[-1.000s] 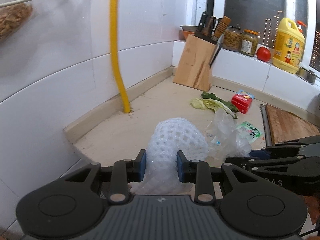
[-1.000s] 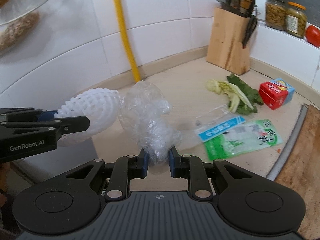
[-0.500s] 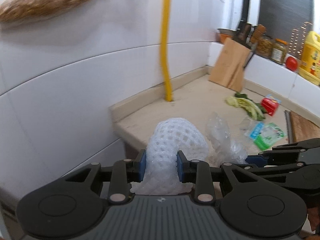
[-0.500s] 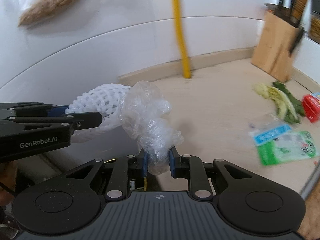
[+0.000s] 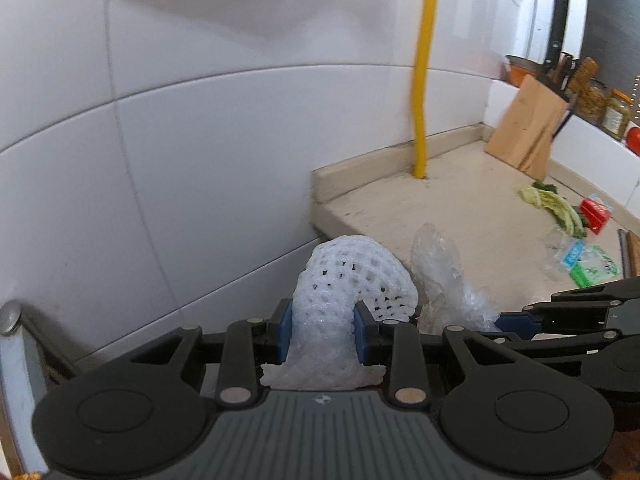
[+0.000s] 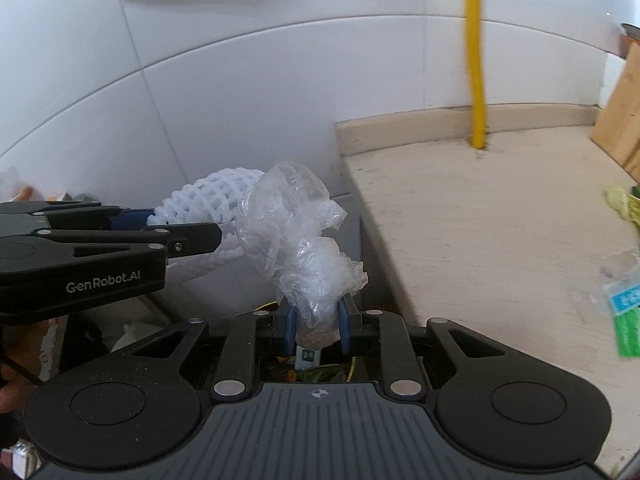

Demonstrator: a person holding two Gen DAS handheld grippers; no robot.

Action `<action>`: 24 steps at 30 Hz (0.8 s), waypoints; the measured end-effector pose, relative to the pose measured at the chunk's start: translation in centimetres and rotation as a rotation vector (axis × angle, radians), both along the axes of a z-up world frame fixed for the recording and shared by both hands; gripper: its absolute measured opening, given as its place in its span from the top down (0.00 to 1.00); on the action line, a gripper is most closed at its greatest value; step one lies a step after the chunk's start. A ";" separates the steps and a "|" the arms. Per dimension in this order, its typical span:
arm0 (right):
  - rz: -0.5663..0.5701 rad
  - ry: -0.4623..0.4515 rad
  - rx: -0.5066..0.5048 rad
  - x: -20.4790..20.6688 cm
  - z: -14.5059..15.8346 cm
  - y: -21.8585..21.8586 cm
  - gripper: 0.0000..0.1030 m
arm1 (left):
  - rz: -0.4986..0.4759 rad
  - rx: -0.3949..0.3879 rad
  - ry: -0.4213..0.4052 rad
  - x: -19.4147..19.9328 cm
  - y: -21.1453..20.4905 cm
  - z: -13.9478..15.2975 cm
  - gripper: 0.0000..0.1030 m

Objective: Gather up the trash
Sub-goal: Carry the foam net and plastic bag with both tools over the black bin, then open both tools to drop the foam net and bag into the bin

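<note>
My left gripper (image 5: 322, 334) is shut on a white foam fruit net (image 5: 352, 280), which arches up and to the right from its blue pads. My right gripper (image 6: 318, 322) is shut on a crumpled clear plastic bag (image 6: 296, 232). Both hang past the left end of the beige counter (image 6: 500, 220), in front of the white tiled wall. The left gripper (image 6: 184, 236) with the foam net (image 6: 208, 196) shows at the left of the right wrist view. The plastic bag (image 5: 444, 276) and right gripper (image 5: 516, 322) show at the right of the left wrist view. Below the right gripper's fingers I glimpse a bin holding scraps (image 6: 320, 370).
On the counter lie vegetable leaves (image 5: 556, 208), a red carton (image 5: 596, 214) and a green wrapper (image 5: 592, 266). A yellow pipe (image 5: 422, 80) rises from the counter. A wooden knife block (image 5: 528, 132) and jars (image 5: 614, 114) stand at the back. A metal rail (image 5: 16, 328) is at lower left.
Both grippers have carried their loads leftward off the counter's end, sinking slightly. The counter and its litter have slid to the right in both views. Neither grip has changed.
</note>
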State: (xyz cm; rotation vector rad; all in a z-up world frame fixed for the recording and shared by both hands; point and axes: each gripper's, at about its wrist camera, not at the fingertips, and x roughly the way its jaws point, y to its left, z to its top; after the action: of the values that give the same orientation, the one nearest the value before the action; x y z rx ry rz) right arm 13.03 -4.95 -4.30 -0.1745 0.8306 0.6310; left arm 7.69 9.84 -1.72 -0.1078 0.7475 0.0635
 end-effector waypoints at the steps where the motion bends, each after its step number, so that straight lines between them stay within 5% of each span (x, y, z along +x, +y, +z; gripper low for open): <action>1: 0.006 0.003 -0.003 0.0 -0.1 0.3 0.73 | 0.008 -0.002 0.005 0.0 0.3 -0.2 0.75; 19: 0.044 0.108 -0.099 2.8 -5.2 5.0 0.68 | 0.090 -0.022 0.153 2.7 3.4 -5.4 0.75; 24: 0.030 0.142 -0.127 4.3 -7.3 5.9 0.66 | 0.118 -0.040 0.217 3.7 4.4 -7.0 0.67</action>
State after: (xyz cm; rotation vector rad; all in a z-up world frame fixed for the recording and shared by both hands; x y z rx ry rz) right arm 17.32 0.95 -11.62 -0.2602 1.0079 0.6244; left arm 11.39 14.19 -8.73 -0.1850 0.9594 0.1744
